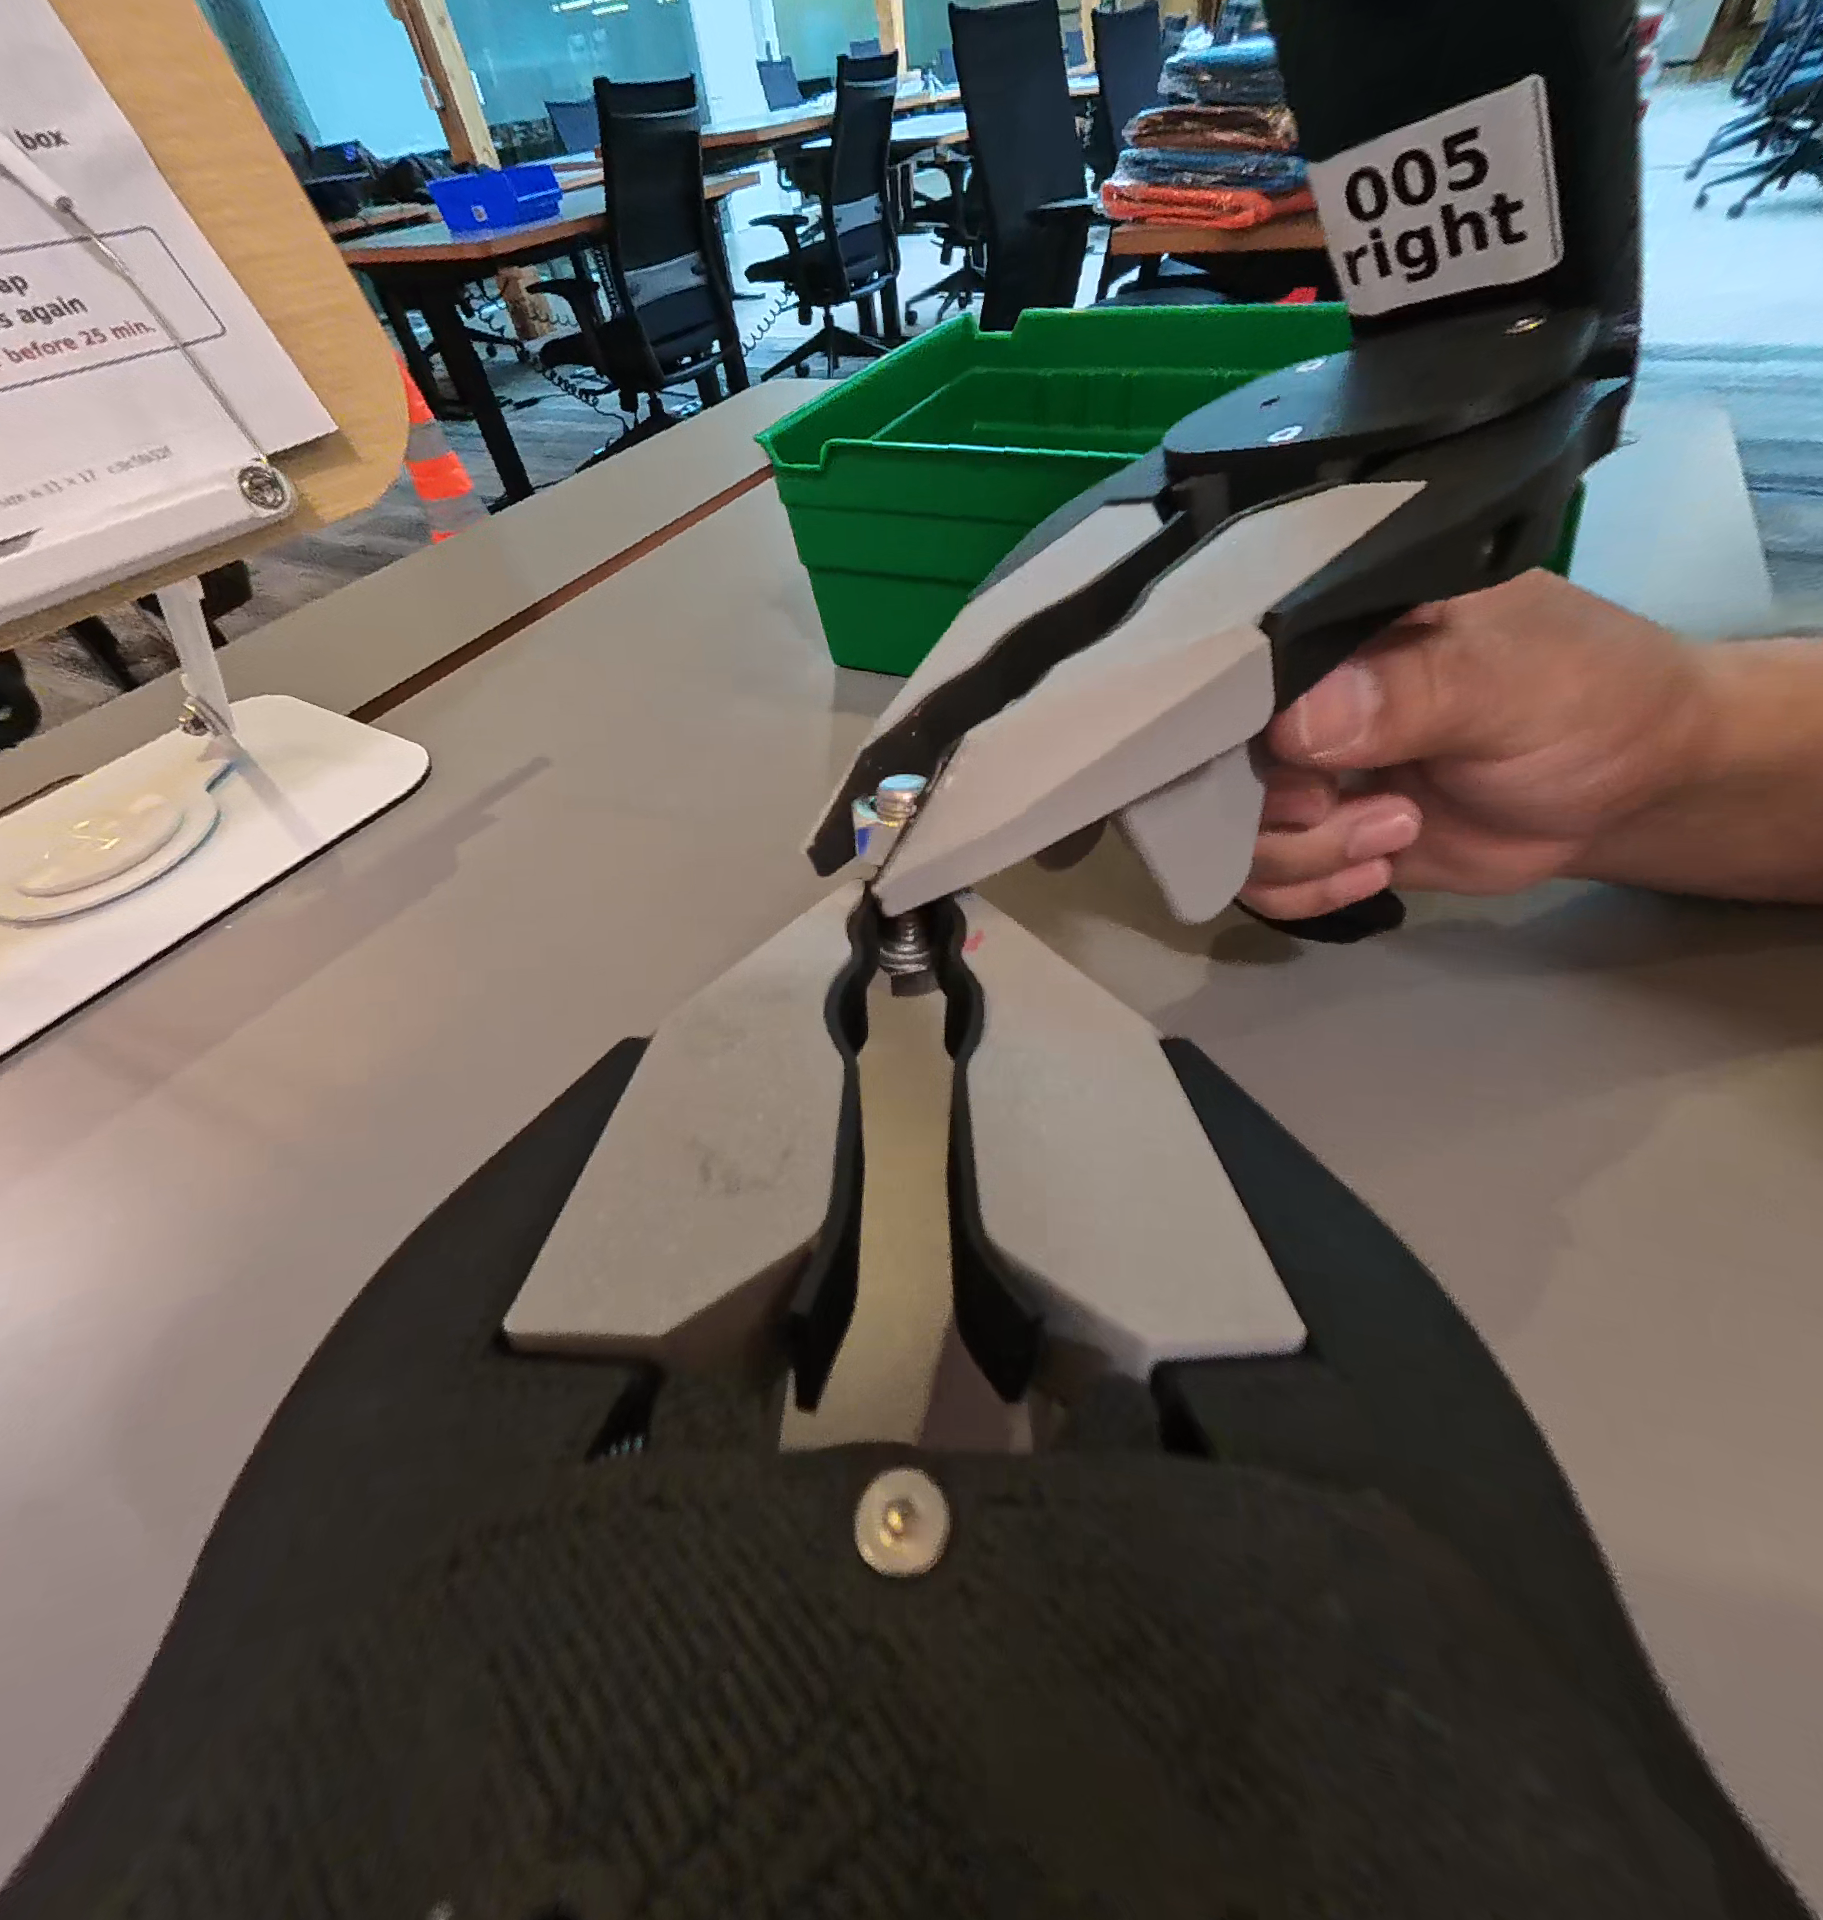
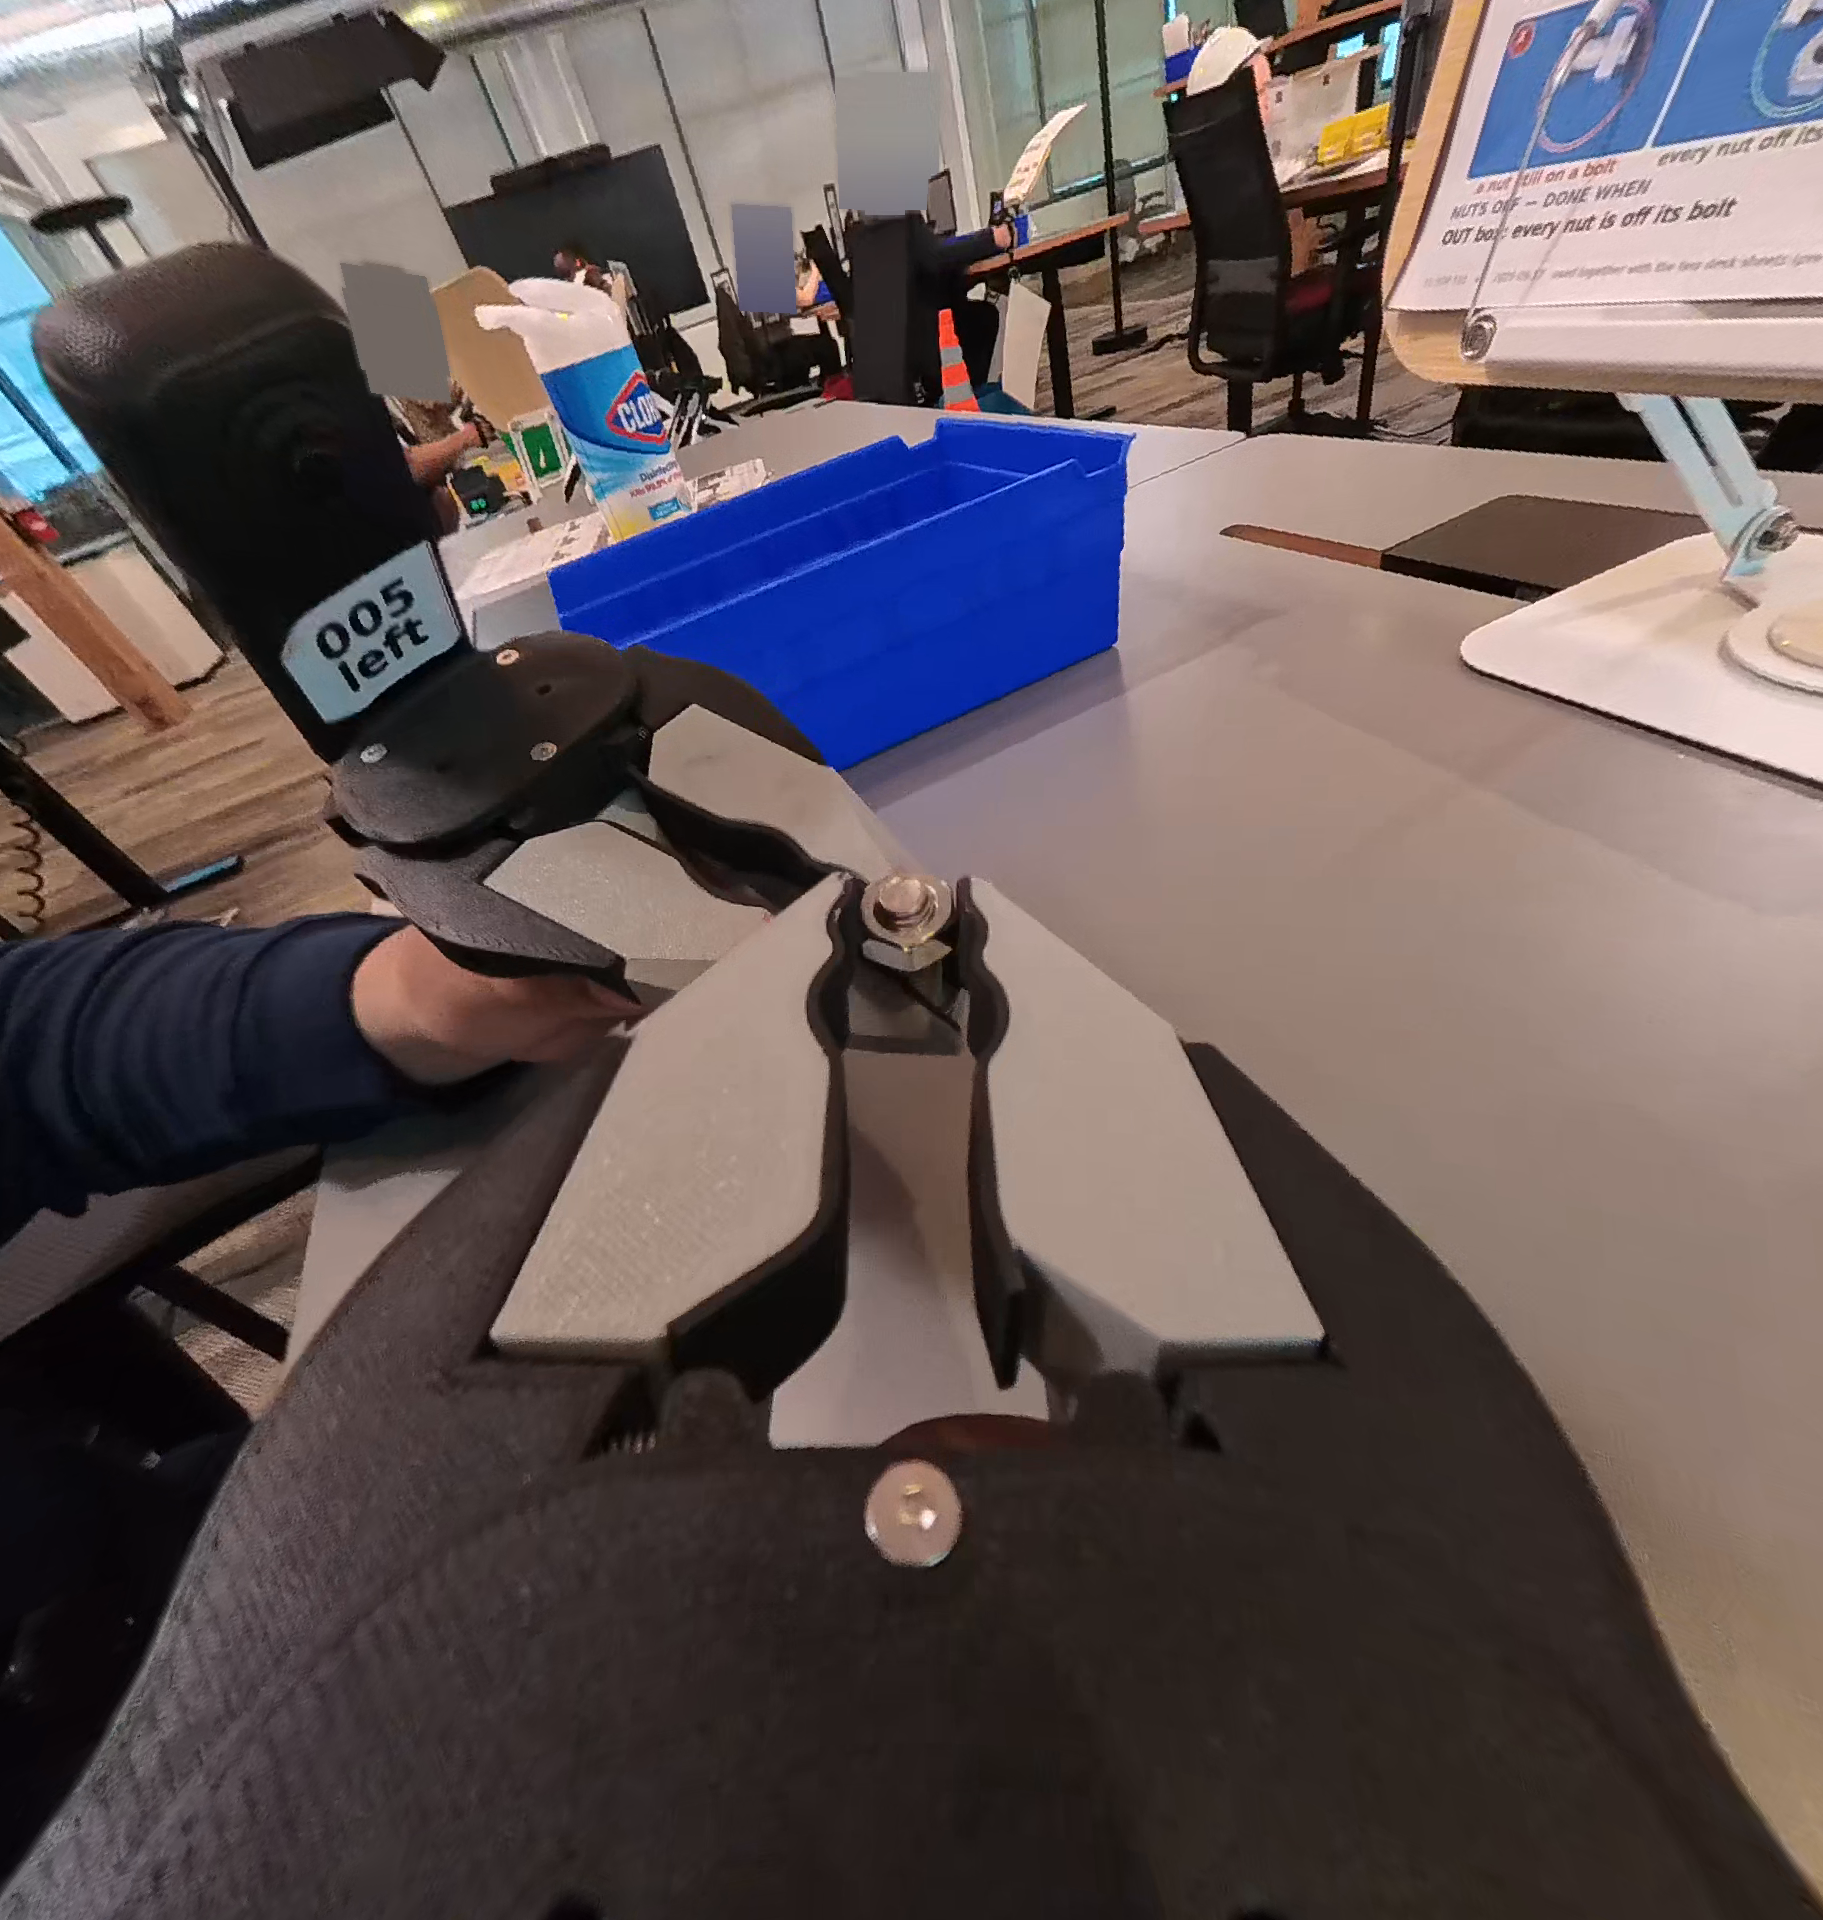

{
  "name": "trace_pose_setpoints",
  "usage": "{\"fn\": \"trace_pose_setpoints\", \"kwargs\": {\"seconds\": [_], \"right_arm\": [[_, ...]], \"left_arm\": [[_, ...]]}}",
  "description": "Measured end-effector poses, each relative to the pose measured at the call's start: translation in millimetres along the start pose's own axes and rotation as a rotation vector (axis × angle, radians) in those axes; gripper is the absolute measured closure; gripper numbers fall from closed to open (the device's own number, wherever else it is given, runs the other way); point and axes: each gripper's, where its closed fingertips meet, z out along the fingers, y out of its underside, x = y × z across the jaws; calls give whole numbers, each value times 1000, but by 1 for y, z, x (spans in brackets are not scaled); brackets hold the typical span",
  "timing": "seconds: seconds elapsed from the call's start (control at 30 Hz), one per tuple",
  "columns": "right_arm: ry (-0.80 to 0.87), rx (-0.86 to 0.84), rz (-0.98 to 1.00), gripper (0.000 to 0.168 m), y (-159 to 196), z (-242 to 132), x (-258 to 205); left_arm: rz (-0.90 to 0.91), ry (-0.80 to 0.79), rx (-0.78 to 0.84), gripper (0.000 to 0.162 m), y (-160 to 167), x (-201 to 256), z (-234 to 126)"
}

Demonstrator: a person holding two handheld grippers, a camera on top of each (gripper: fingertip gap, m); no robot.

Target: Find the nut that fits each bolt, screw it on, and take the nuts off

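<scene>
your left gripper [image 1: 905, 961] has its jaws pinching the lower part of a silver bolt [image 1: 908, 954], and the bolt stands upright between the tips, held up above the grey desk [image 1: 595, 831]. your right gripper [image 1: 871, 842] comes in from the right and sits just on top of the left one, almost touching it. its jaws are pinching a silver nut [image 1: 869, 817] that sits around the bolt near the top. the round end of the bolt pokes up just past the nut.

in the right wrist view you look down on the same spot. the right gripper [image 2: 907, 951] holds the six-sided nut [image 2: 903, 948] tight between its tips, and the end of the bolt [image 2: 904, 900] shows in the middle of it. the left gripper [image 2: 772, 894] comes in from the left under it. its tips are hidden there.

your right hand [image 1: 1489, 758] squeezes the handle of the right gripper. your left hand [image 2: 460, 1003], with a dark blue sleeve [image 2: 148, 1049], holds the left one.

a green bin [image 1: 917, 520] sits on the desk behind the right gripper. a blue bin [image 2: 865, 603] sits on the desk behind the left gripper. a white stand [image 1: 211, 769] with a paper sheet [image 1: 86, 312] is at the far side of the desk. a tub of wipes [image 2: 611, 416] stands behind the blue bin.
</scene>
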Motion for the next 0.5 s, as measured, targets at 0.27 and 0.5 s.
{"fn": "trace_pose_setpoints", "kwargs": {"seconds": [0.27,0.5], "right_arm": [[65,-29,-67,153,1,-3,6],[71,-39,-56,153,5,-1,7]], "left_arm": [[-54,67,20,137,0,5,-3],[-45,-14,-18,138,5,-4,-3]]}}
